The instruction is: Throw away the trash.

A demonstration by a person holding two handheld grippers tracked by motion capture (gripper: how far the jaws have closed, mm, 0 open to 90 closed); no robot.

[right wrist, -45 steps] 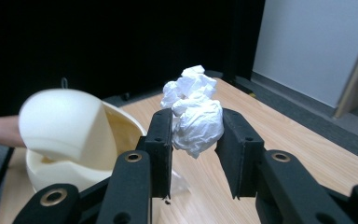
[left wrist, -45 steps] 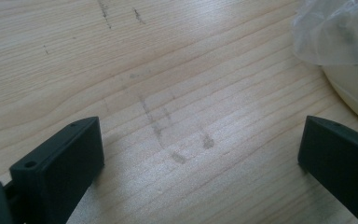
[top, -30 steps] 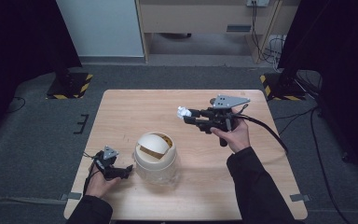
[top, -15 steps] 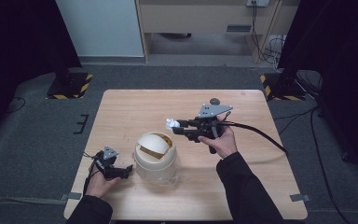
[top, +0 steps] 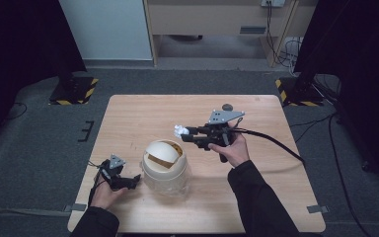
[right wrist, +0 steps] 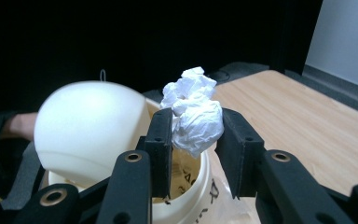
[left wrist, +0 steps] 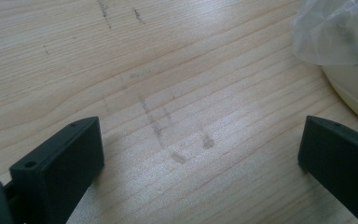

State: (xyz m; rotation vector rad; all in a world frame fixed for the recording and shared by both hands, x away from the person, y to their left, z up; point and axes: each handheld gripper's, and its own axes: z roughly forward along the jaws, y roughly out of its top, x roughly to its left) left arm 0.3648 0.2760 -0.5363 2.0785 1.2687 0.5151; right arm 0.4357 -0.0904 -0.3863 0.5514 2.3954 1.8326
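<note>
While the left gripper rests low on the near-left part of the pale wooden table, its jaws stand wide apart with nothing between them — in the left gripper view only bare wood grain lies in the gap, with the base of the bin and its plastic liner at the far right edge. Just beside that gripper, toward the table's middle, stands the cream-coloured round plastic waste bin with a domed swing lid, lined with a clear plastic bag that spills around its rim; the lid is tilted, leaving an opening on its far side. Farther off and to the right, the right gripper is held above the table, its jaws closed on a crumpled ball of white paper. In the right gripper view the paper wad sits pinched between the two black jaws, raised directly before the bin's opening, with the white dome of the lid to one side.

Judged from this arrangement, the pick-up is complete and the carry is nearly so — the paper hangs just at the far rim of the bin, not yet inside. What remains appears to be a short advance over the opening, then a release so that the wad drops into the lined bin.
</note>
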